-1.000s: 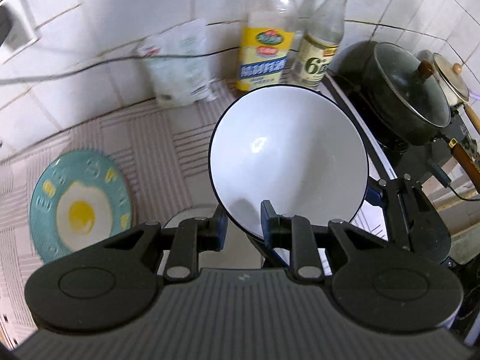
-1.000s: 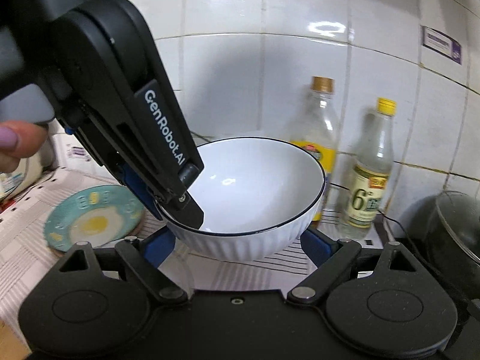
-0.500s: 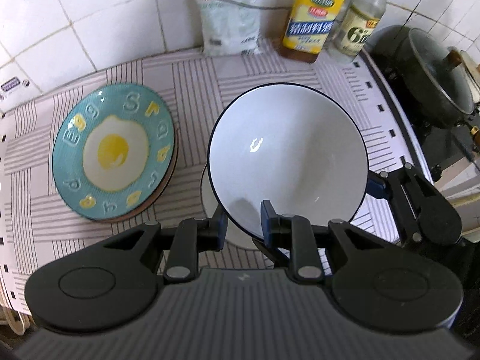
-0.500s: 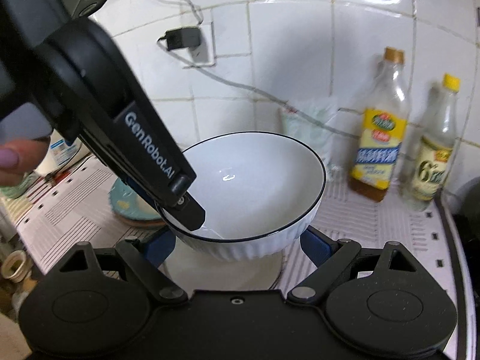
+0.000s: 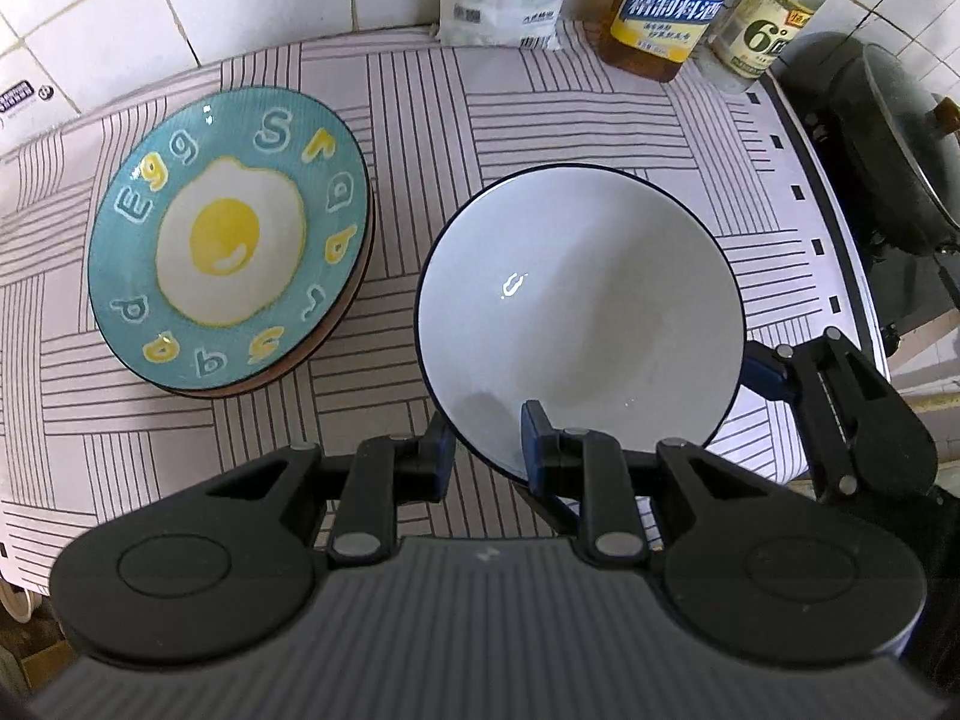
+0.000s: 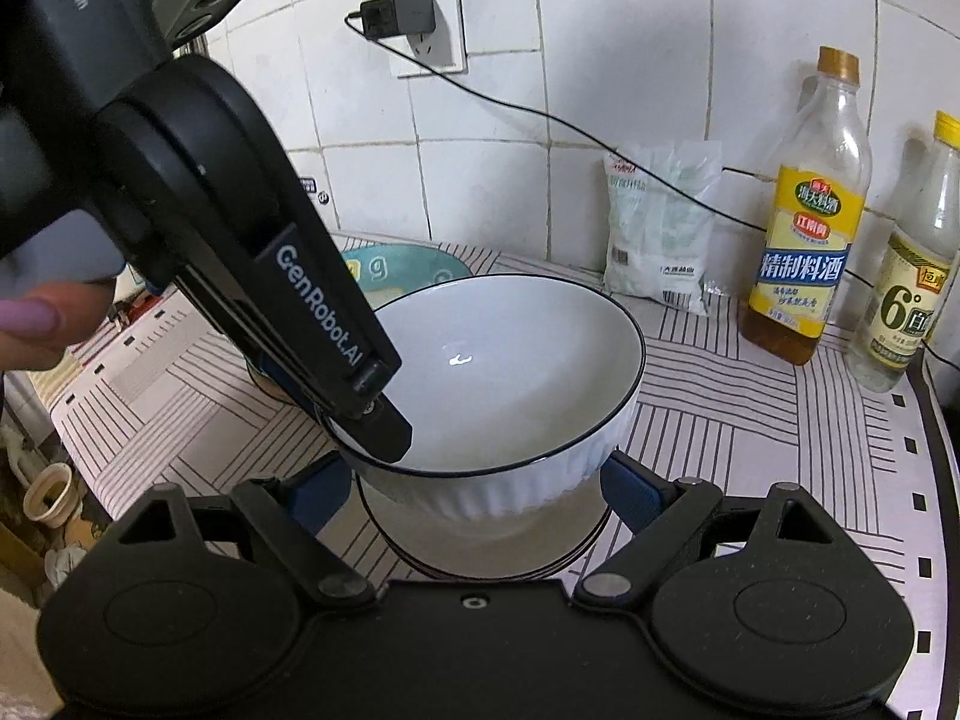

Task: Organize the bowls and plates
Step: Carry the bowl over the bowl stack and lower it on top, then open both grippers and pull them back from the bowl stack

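On the striped counter [image 5: 528,120], a white bowl [image 5: 576,312] with a dark rim is held up by the left gripper [image 5: 483,444]. Its two fingers pinch the bowl's near rim, one inside and one outside. Under the bowl sits a stack of white plates [image 6: 486,546]. The right gripper [image 6: 480,489] is wide open, with one finger on each side of the bowl's ribbed wall; I cannot tell if they touch it. To the left sits a blue egg plate [image 5: 228,246] on top of another plate. By the tiled wall stand a white bag [image 6: 660,228] and two bottles [image 6: 804,228]. A dark pot [image 5: 882,138] is at the far right.
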Action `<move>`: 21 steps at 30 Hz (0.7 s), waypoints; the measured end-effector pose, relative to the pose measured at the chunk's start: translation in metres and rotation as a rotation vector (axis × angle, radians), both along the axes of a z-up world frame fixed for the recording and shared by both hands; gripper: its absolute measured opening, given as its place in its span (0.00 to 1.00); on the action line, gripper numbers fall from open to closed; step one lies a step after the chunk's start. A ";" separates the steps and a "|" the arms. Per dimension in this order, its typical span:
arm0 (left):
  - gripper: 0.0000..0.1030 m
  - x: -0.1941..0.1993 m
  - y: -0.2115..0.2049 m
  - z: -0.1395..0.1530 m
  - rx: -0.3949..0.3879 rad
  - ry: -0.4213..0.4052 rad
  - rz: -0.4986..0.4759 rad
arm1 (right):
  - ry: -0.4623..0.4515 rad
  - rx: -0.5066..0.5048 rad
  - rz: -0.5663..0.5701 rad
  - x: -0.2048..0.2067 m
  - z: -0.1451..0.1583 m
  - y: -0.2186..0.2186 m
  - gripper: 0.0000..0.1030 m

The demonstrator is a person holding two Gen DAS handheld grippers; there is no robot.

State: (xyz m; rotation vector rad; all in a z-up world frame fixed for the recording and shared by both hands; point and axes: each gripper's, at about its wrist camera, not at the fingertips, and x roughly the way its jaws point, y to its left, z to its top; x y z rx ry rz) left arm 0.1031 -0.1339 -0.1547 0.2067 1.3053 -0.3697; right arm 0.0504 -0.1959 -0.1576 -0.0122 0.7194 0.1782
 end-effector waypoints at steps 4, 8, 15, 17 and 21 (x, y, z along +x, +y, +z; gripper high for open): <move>0.21 0.001 -0.006 -0.005 0.040 -0.005 -0.029 | 0.032 -0.003 -0.001 0.004 -0.005 0.000 0.90; 0.21 0.005 -0.005 -0.010 0.059 0.041 -0.013 | 0.064 -0.002 0.002 0.010 -0.008 0.001 0.90; 0.21 0.003 -0.014 -0.015 0.107 0.029 -0.019 | 0.103 -0.069 0.017 0.014 -0.012 0.007 0.92; 0.21 0.002 -0.015 -0.017 0.118 0.021 -0.021 | 0.117 -0.092 0.015 0.015 -0.012 0.010 0.93; 0.21 0.002 -0.016 -0.020 0.133 0.004 -0.020 | 0.111 -0.103 0.010 0.014 -0.014 0.010 0.94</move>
